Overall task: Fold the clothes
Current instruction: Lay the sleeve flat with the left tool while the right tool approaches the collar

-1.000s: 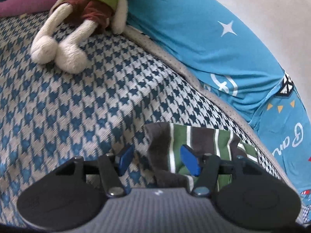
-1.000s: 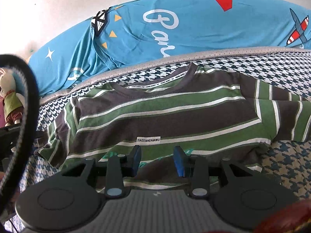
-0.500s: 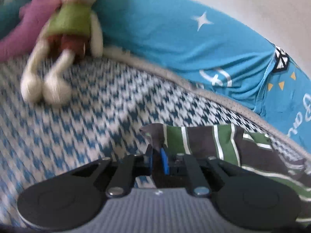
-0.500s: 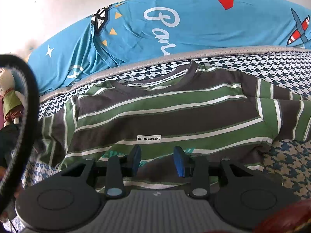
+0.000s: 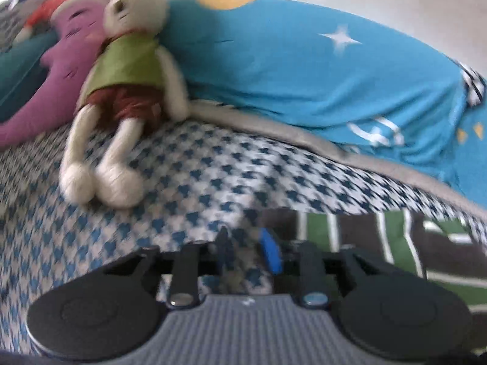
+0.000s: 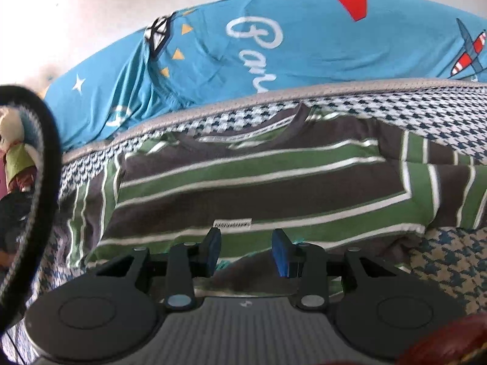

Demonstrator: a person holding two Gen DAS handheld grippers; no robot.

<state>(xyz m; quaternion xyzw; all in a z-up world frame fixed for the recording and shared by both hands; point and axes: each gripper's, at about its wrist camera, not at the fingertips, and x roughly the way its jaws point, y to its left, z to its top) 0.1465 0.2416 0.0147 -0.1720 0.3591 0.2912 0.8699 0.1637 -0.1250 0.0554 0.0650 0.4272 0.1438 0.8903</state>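
Observation:
A T-shirt (image 6: 258, 182) striped in dark brown, green and white lies flat on the houndstooth bed cover (image 5: 182, 182), collar toward the far side. My right gripper (image 6: 246, 251) hangs open over its near hem, below a small white label, and the pads are clear of the cloth. In the left wrist view the shirt's left sleeve (image 5: 365, 243) lies spread out to the right. The jaws of my left gripper (image 5: 246, 248) are opening just off the sleeve's end. Only blurred bed cover shows between its fingers.
A plush rabbit (image 5: 121, 91) in a green top and a purple plush toy (image 5: 61, 70) lie at the far left of the bed. A blue printed quilt (image 6: 304, 45) is bunched along the far edge against the wall. A black curved rim (image 6: 45, 167) blocks the right view's left side.
My left gripper shut on the sleeve's end, drew it out to the left, then let go and opened while turning toward the plush toys. The right gripper has not moved.

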